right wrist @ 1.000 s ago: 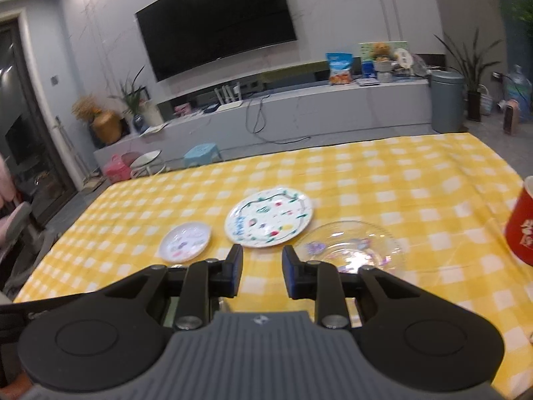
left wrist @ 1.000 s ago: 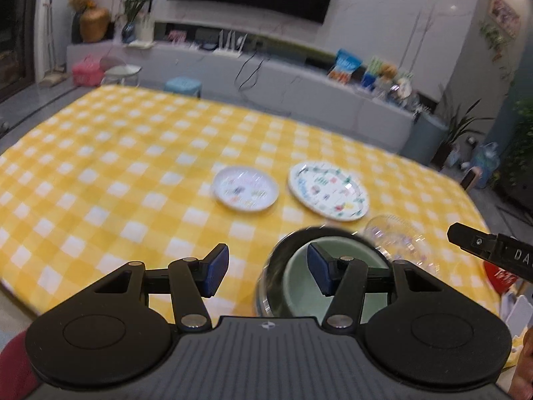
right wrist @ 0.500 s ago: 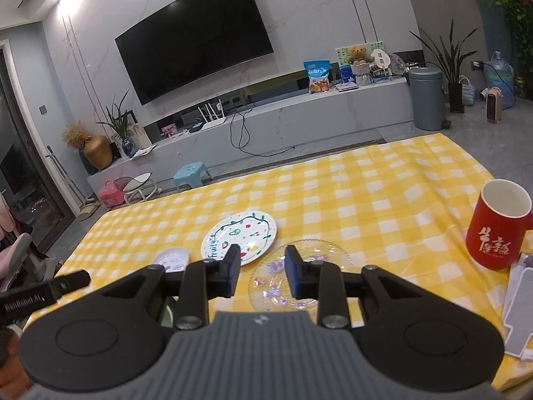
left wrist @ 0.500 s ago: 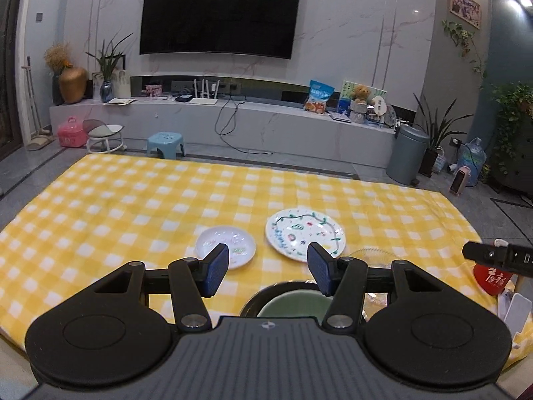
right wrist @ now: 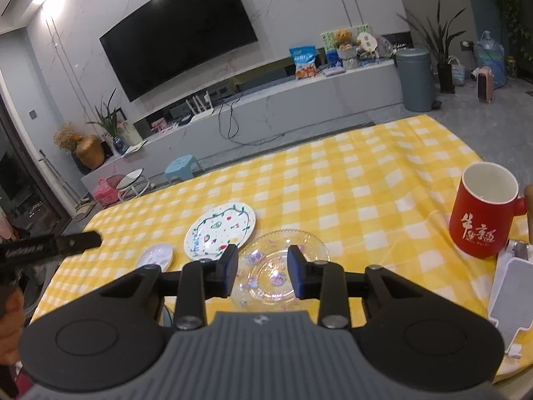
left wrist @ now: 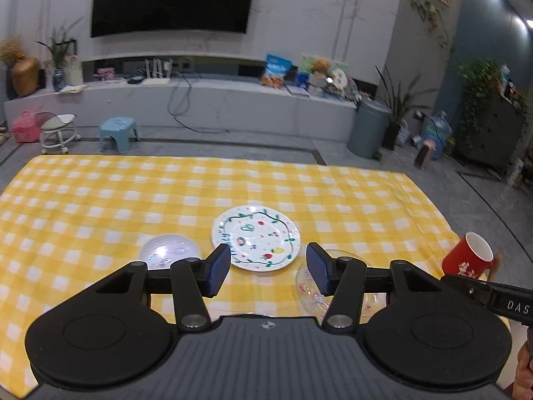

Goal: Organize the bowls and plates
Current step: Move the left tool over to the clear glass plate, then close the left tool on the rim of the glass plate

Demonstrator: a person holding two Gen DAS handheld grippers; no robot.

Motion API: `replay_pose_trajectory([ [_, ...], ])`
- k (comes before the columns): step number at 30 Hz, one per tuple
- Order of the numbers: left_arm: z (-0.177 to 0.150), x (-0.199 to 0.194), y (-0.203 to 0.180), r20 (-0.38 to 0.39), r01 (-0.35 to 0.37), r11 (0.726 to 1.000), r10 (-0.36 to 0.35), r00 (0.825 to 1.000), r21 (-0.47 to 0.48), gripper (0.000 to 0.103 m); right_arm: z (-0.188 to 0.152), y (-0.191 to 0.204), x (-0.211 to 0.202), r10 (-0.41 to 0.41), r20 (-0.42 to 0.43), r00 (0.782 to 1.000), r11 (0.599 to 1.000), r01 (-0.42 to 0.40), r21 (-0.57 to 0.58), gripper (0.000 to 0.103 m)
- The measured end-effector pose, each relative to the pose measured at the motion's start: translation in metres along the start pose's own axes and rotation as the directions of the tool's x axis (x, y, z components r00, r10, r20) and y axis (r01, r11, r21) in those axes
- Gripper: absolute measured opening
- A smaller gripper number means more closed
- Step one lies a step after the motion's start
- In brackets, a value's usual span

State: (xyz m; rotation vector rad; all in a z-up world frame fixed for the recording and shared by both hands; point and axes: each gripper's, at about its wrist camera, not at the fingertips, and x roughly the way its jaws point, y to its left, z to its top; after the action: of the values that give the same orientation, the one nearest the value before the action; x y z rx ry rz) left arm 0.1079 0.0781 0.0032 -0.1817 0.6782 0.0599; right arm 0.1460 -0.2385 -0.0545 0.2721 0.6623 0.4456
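A large painted white plate (left wrist: 256,237) (right wrist: 220,233) lies mid-table on the yellow check cloth. A small white plate (left wrist: 169,252) (right wrist: 156,256) lies to its left. A clear glass plate (right wrist: 279,263) (left wrist: 308,291) lies to its right, near the front edge. My left gripper (left wrist: 268,271) is open and empty, held above the table in front of the painted plate. My right gripper (right wrist: 263,275) is open and empty, held above the glass plate. The green bowl seen earlier is hidden under the left gripper body.
A red mug (right wrist: 483,215) (left wrist: 469,255) stands at the table's right edge. A white object (right wrist: 509,296) lies beside it at the front right. The far half of the table (left wrist: 166,183) shows only cloth. Beyond it are a stool and a TV bench.
Both grippers have lifted and pulled back from the table. The green bowl has dropped out of the left wrist view. Both grippers stay open, the right one a little wider.
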Motion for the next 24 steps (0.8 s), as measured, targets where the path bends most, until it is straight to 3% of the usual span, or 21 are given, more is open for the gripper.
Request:
replay_pose_trajectory([
  [3,0.010,0.015,0.001,-0.040,0.010,1.000,-0.010,0.999,0.002,0.042,0.007,-0.004,0.010,-0.016,-0.056,0.998,1.000,0.015,-0.022,0.035],
  [7,0.023,0.039,0.007,-0.101,0.103,0.995,-0.101,0.990,0.017,0.041,0.018,-0.012,0.028,-0.009,-0.109,0.994,1.000,0.008,-0.017,0.038],
  [8,0.025,0.047,0.010,-0.131,0.131,0.991,-0.128,0.983,0.015,0.035,0.019,-0.014,0.034,0.004,-0.135,0.991,1.000,-0.006,-0.011,0.041],
  [9,0.027,0.055,0.013,-0.157,0.153,0.988,-0.150,0.976,0.004,0.031,0.020,-0.017,0.043,0.008,-0.180,0.984,1.000,-0.011,-0.012,0.049],
  [11,0.031,0.073,0.013,-0.207,0.176,0.984,-0.171,0.963,0.007,0.031,0.021,-0.019,0.059,-0.012,-0.251,0.968,0.999,0.004,-0.034,0.049],
  [16,0.030,0.111,0.005,-0.352,0.240,0.964,-0.186,0.917,0.115,0.031,0.019,-0.043,0.088,0.017,-0.283,0.959,0.999,-0.002,0.054,0.049],
  [19,0.028,0.133,0.006,-0.419,0.319,0.943,-0.251,0.873,0.100,0.034,0.010,-0.058,0.097,0.018,-0.281,0.959,0.993,0.017,0.120,0.049],
  [22,0.021,0.152,0.009,-0.473,0.382,0.922,-0.311,0.825,0.059,0.047,0.003,-0.070,0.105,0.028,-0.296,0.955,0.984,0.026,0.175,0.049],
  [24,0.016,0.162,0.008,-0.490,0.385,0.918,-0.293,0.821,0.096,0.047,-0.001,-0.076,0.109,0.038,-0.301,0.953,0.977,0.028,0.213,0.049],
])
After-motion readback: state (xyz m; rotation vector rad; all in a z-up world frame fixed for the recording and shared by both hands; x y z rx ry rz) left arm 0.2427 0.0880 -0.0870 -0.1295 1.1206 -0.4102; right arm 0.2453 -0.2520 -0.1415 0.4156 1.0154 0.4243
